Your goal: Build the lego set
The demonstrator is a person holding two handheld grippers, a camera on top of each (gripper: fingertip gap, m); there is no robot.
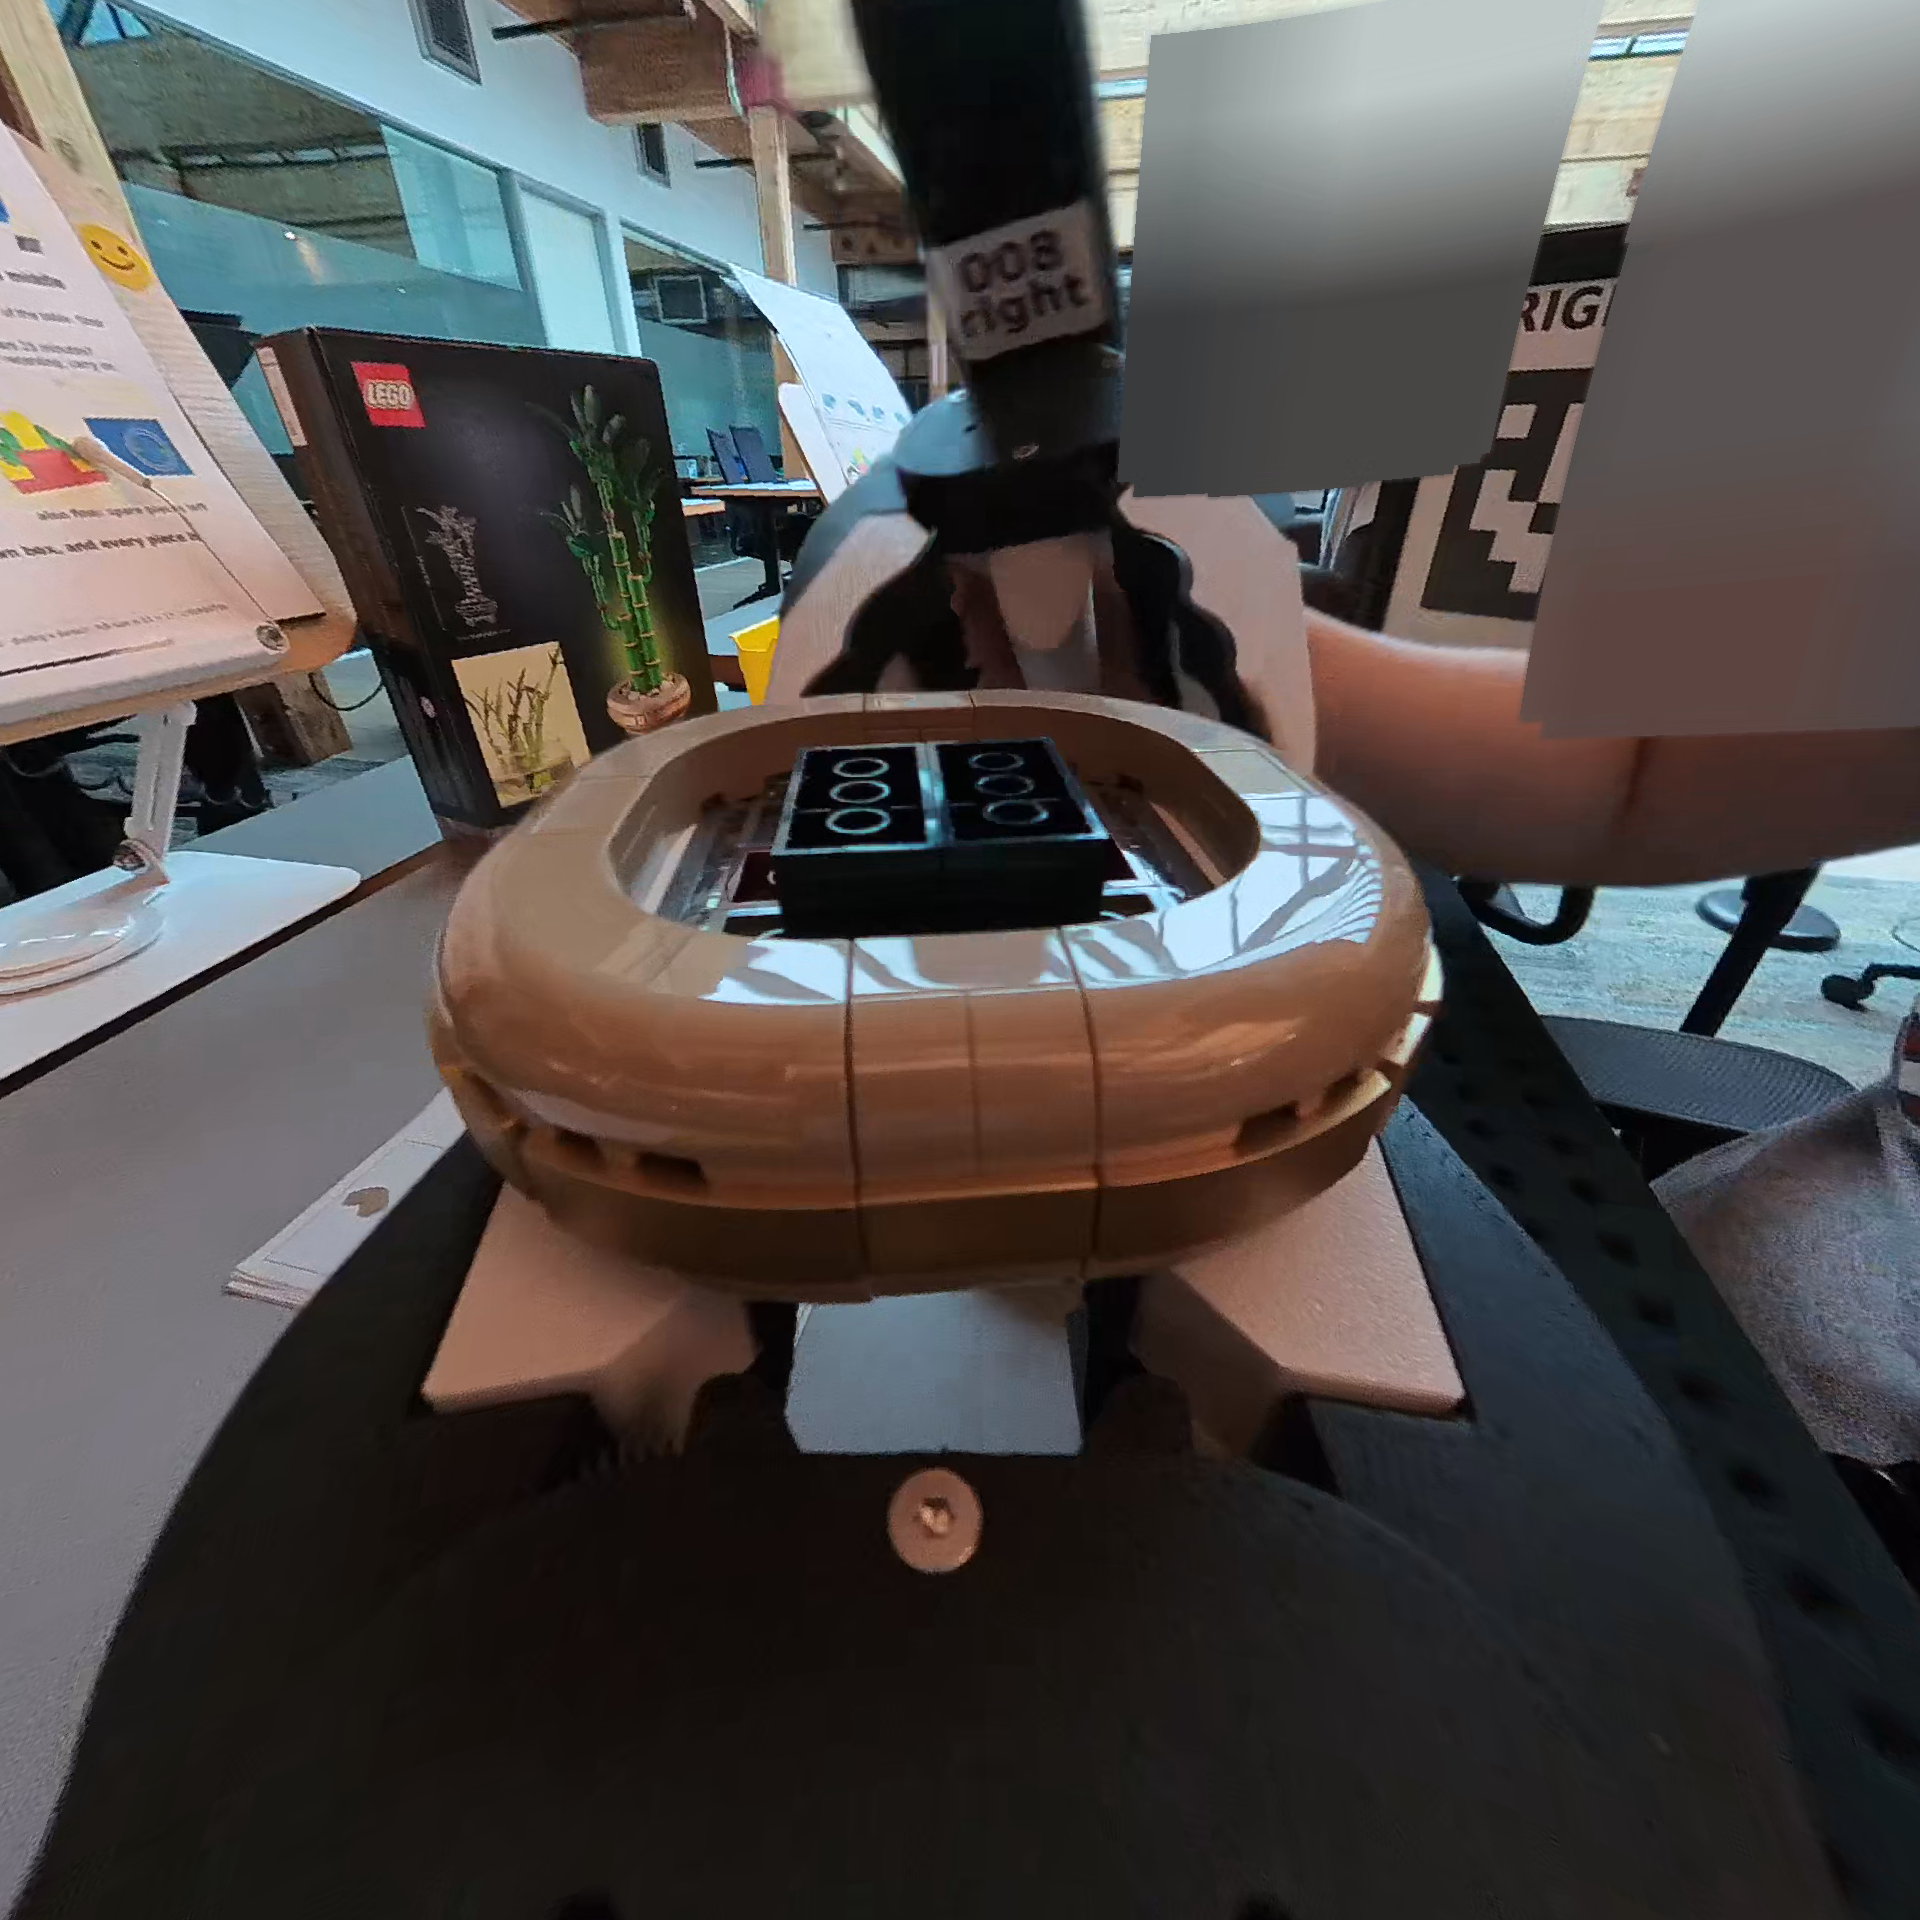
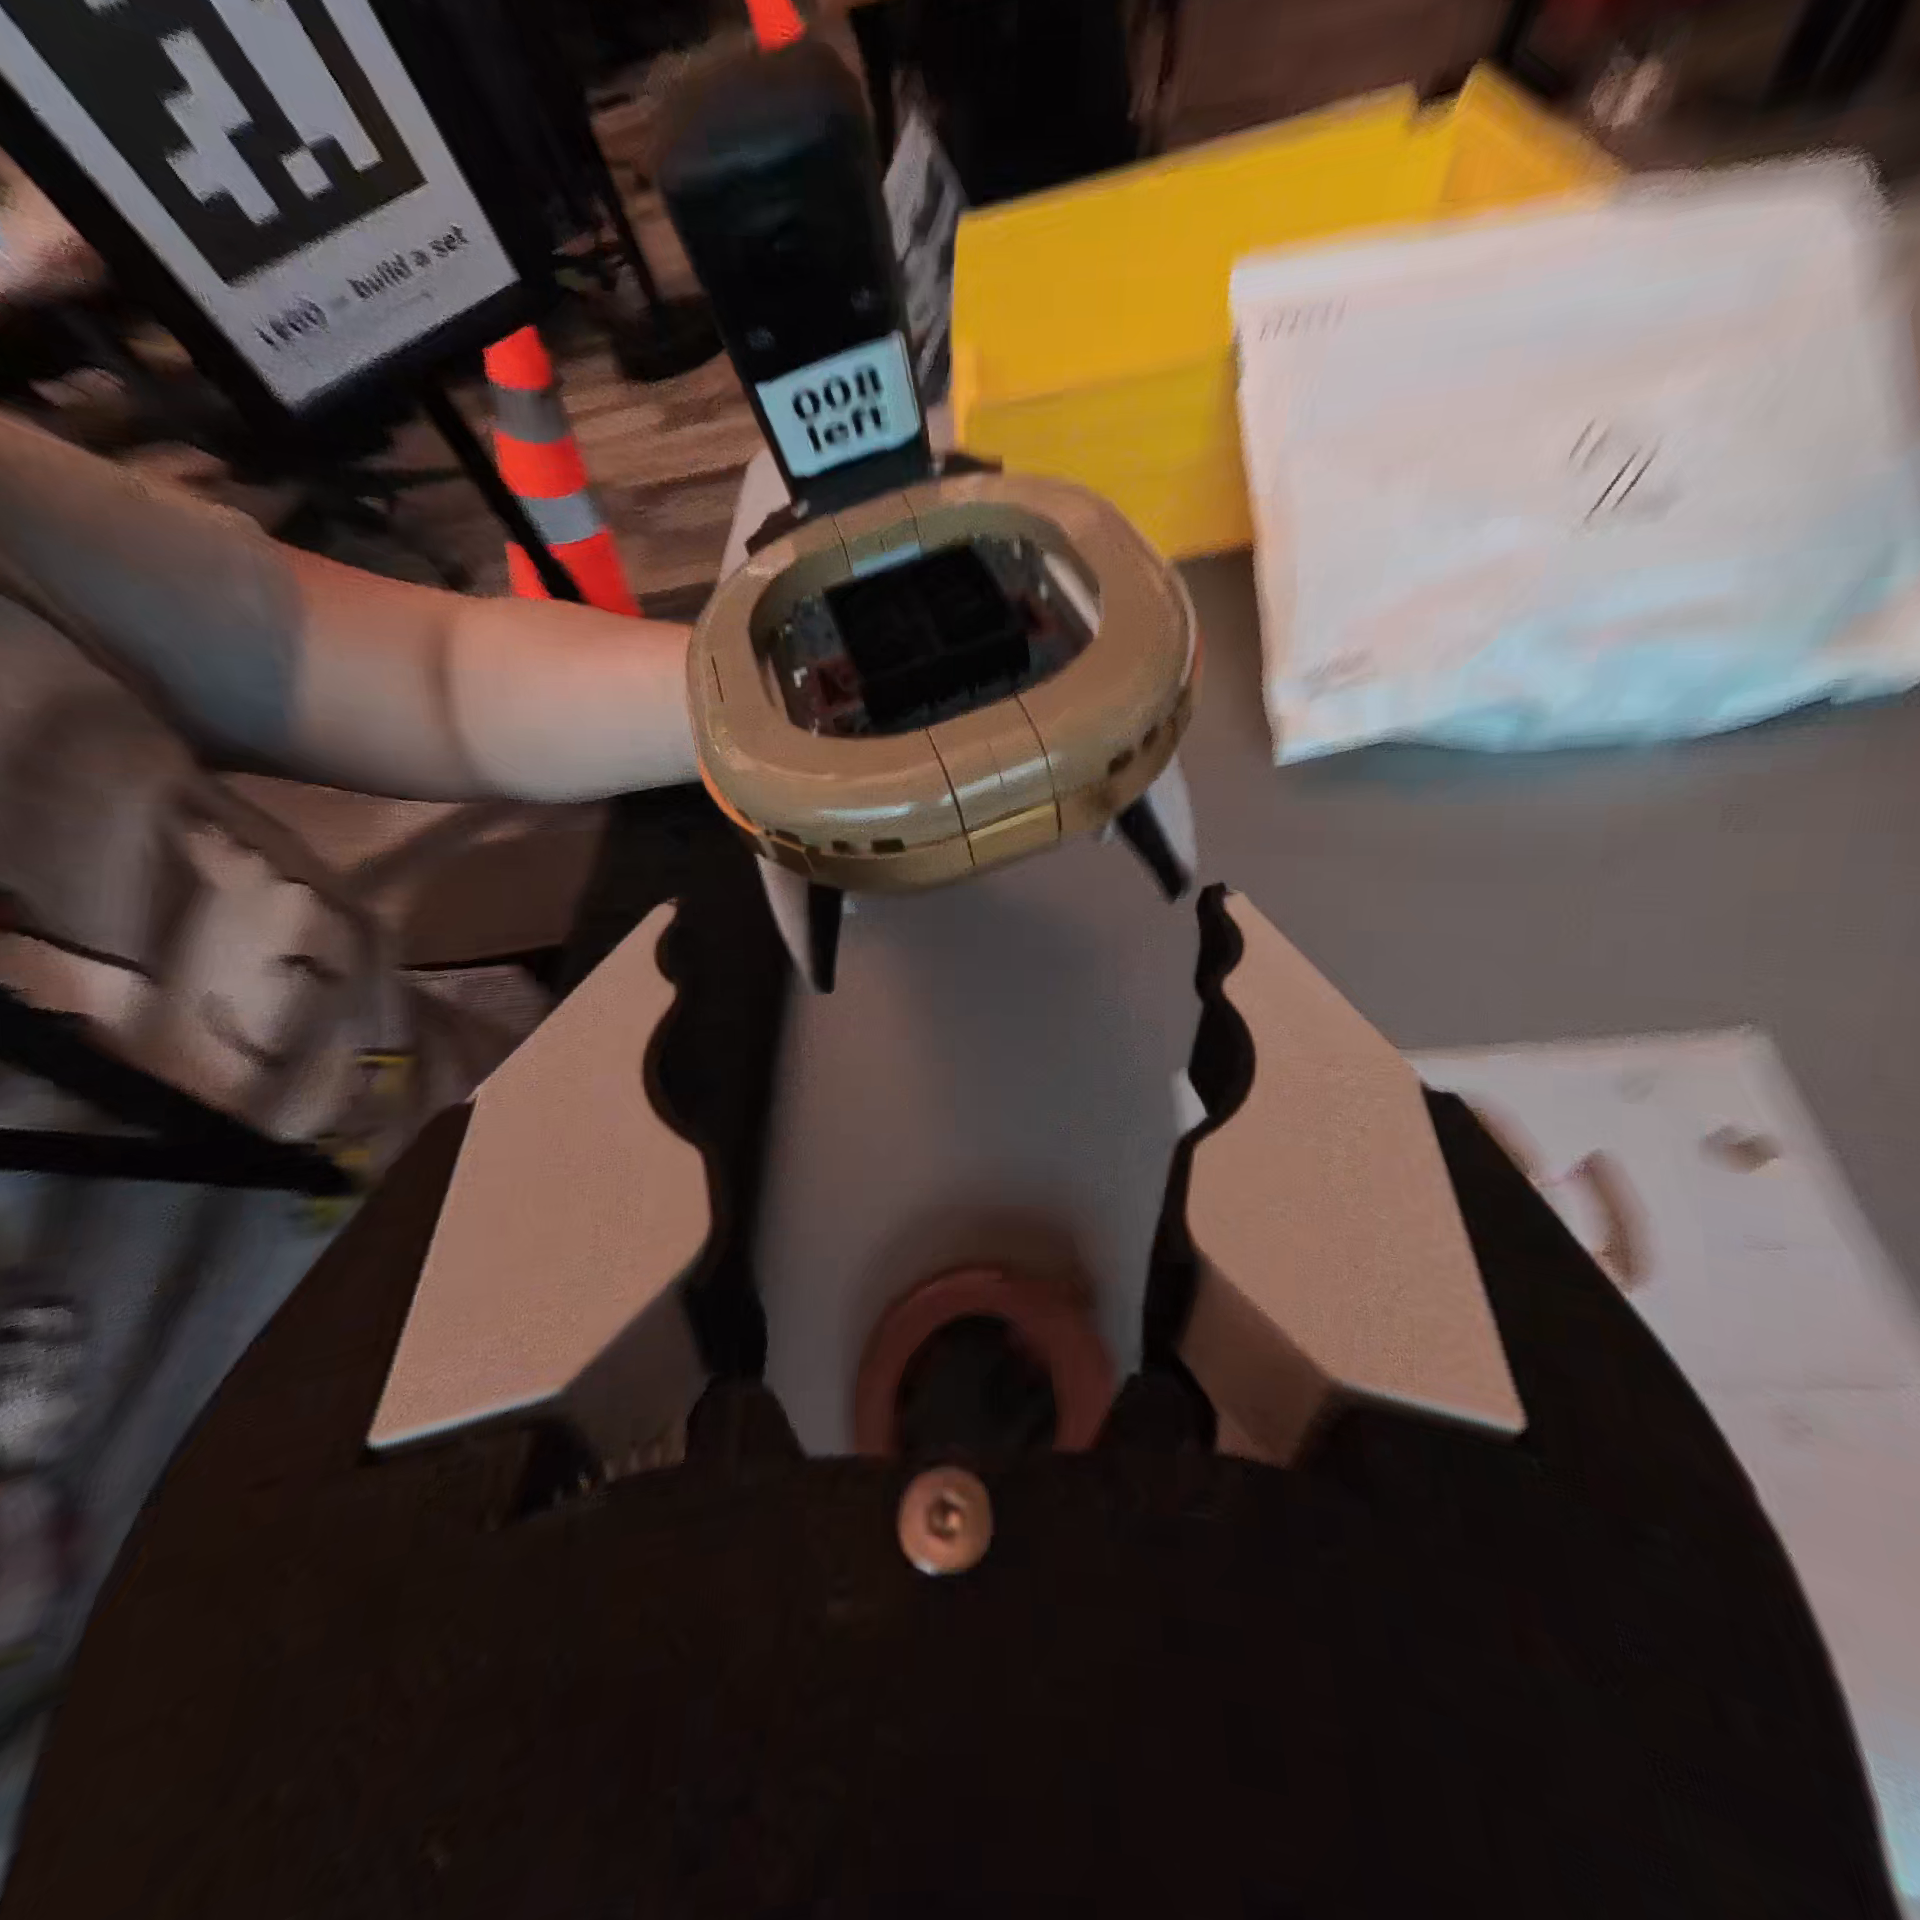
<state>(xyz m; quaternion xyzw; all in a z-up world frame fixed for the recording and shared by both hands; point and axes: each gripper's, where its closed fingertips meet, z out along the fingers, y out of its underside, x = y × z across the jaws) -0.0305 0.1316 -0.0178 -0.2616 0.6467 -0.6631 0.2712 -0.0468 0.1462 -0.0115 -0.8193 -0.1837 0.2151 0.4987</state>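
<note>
A round tan lego pot (image 1: 935, 1049) with black bricks (image 1: 940, 821) in its hollow middle sits between the fingers of my left gripper (image 1: 940, 1288), which is shut on it and holds it above the grey table. The pot hides the left fingertips. In the right wrist view the pot (image 2: 940, 790) is just ahead of my right gripper (image 2: 940, 987), which is open, empty and apart from it. In the left wrist view the right gripper (image 1: 1023, 613) hangs behind and above the pot, pointing this way.
A black lego box (image 1: 520, 582) and an instruction sheet on a white stand (image 1: 125, 416) stand at the left. A yellow bin (image 2: 1143, 312), a white bag (image 2: 1558, 468), an orange cone (image 2: 551, 468) and a person's forearm (image 2: 416, 675) lie beyond. White paper (image 2: 1714, 1247) lies on the table at right. The grippers are tip to tip, or close to it.
</note>
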